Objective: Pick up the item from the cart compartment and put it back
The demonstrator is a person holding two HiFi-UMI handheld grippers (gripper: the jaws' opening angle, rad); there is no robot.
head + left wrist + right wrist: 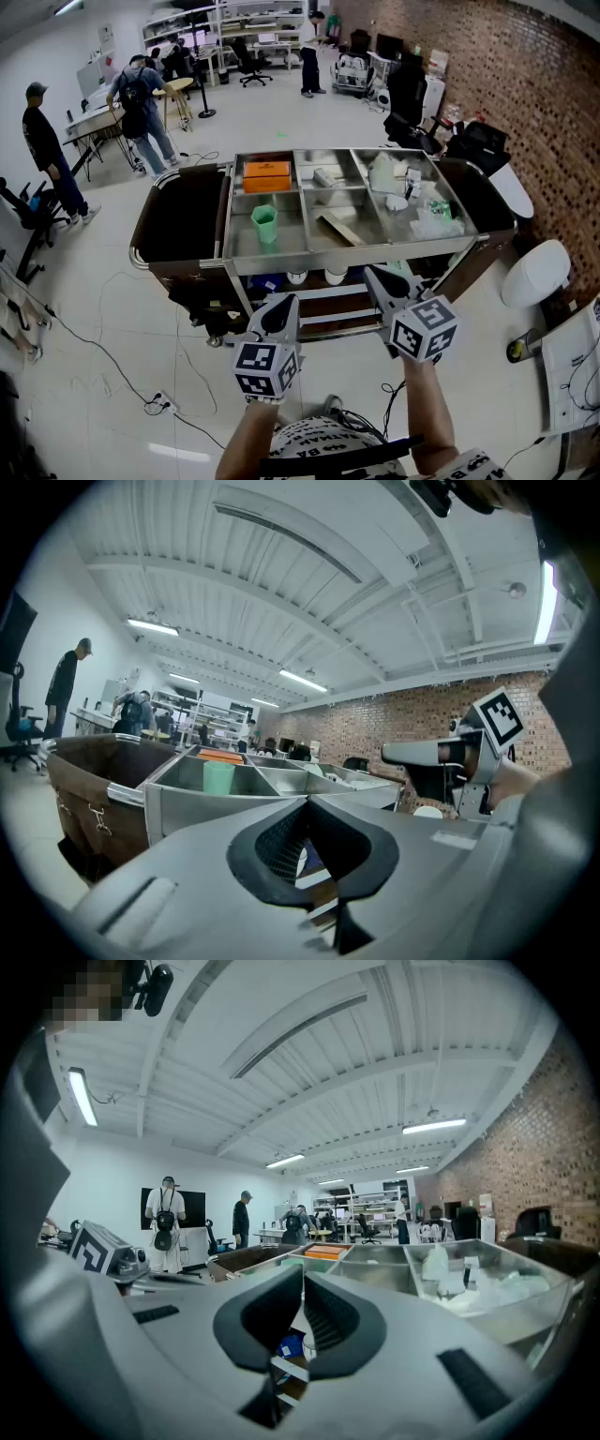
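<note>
Cup [264, 225], green, upright and probably the item meant, stands in the near-left compartment of the cart [375, 251]. Left gripper [281, 314] and right gripper [384, 286] hover just short of the cart, well apart from it, fingers pressed together and empty. Reaching in without first spreading them would likely tip it over.

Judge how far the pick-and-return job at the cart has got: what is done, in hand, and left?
Done: nothing that shows; the cup and box sit in the cart compartments. In hand: nothing; the left gripper and right gripper are shut, empty, held short of the cart. Left: everything, picking an item and putting it back.
</note>
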